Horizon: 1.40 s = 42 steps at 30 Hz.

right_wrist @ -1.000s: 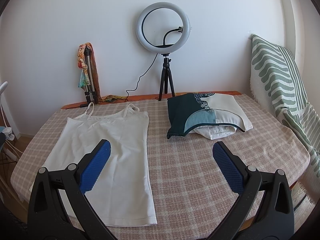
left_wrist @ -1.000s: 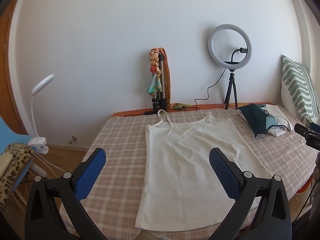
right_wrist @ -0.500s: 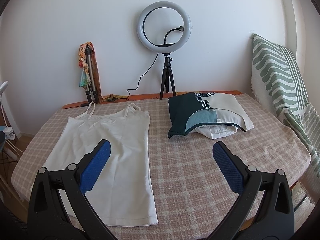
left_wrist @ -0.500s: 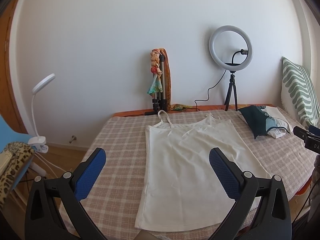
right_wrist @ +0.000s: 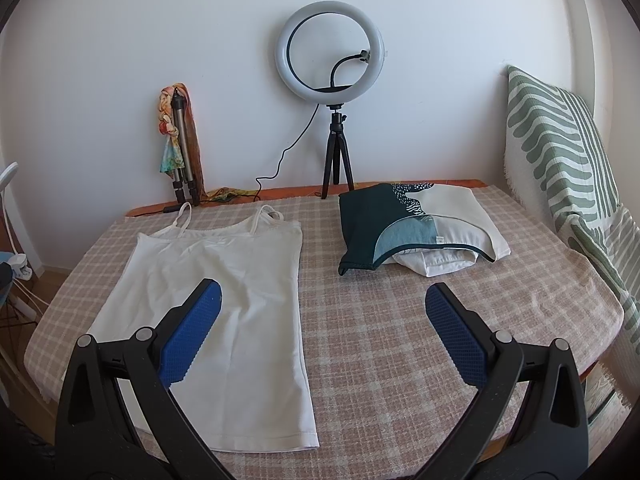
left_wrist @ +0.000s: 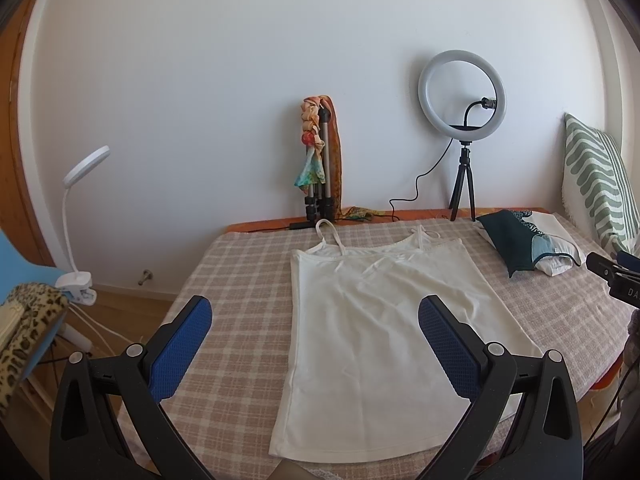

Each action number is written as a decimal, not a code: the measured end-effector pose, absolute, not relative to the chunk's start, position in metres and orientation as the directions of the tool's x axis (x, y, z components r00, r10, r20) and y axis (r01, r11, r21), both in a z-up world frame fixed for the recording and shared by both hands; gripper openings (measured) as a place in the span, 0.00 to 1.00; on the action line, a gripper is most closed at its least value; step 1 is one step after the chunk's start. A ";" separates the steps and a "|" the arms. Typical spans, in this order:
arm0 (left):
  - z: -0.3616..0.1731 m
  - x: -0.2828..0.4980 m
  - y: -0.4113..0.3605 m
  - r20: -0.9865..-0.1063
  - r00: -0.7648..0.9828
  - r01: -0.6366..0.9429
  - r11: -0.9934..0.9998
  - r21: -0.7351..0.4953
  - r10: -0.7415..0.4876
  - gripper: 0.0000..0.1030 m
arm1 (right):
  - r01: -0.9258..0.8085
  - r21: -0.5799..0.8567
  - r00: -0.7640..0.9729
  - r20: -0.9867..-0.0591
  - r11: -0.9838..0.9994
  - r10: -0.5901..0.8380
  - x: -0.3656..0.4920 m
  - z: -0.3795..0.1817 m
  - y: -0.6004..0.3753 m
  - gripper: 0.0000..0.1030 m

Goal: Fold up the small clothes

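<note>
White camisole (left_wrist: 384, 332) lies flat on the checked tablecloth (left_wrist: 240, 280), straps toward the wall. Both the left gripper (left_wrist: 314, 322) and right gripper (right_wrist: 322, 306) hover spread wide, holding nothing. Folded clothes (right_wrist: 416, 228), perhaps 2 pieces, sit beside it.

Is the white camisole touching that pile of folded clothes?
Apart. In the right wrist view a strip of bare checked tablecloth lies between the white camisole and the pile of folded clothes.
</note>
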<state>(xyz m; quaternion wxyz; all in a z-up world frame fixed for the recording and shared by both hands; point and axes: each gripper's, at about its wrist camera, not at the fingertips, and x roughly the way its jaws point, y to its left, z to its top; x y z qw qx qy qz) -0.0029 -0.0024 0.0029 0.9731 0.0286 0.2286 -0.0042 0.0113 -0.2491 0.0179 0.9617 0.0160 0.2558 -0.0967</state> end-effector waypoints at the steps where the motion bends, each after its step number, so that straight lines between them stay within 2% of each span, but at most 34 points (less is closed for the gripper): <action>1: 0.003 -0.003 -0.002 -0.445 0.895 0.021 0.998 0.053 0.005 1.00 | 0.194 -0.019 0.851 -0.495 0.981 -0.178 0.011 0.018 -0.249 1.00; 24: 0.001 -0.003 -0.004 -0.465 0.885 0.021 0.998 0.061 0.009 1.00 | 0.188 -0.010 0.850 -0.500 0.982 -0.168 0.013 0.015 -0.249 1.00; 31: -0.011 0.005 0.011 -0.554 0.832 0.055 0.999 0.002 -0.044 1.00 | 0.123 0.045 0.856 -0.510 0.991 -0.083 0.025 0.024 -0.243 1.00; 36: -0.029 -0.003 0.035 -0.554 0.833 0.011 1.000 0.005 -0.006 1.00 | 0.046 0.055 0.867 -0.498 0.997 -0.012 0.045 0.040 -0.225 1.00; 42: -0.055 -0.003 0.061 -0.617 0.784 0.004 0.995 -0.096 -0.063 0.97 | -0.047 0.115 0.849 -0.520 0.992 0.101 0.098 0.043 -0.192 1.00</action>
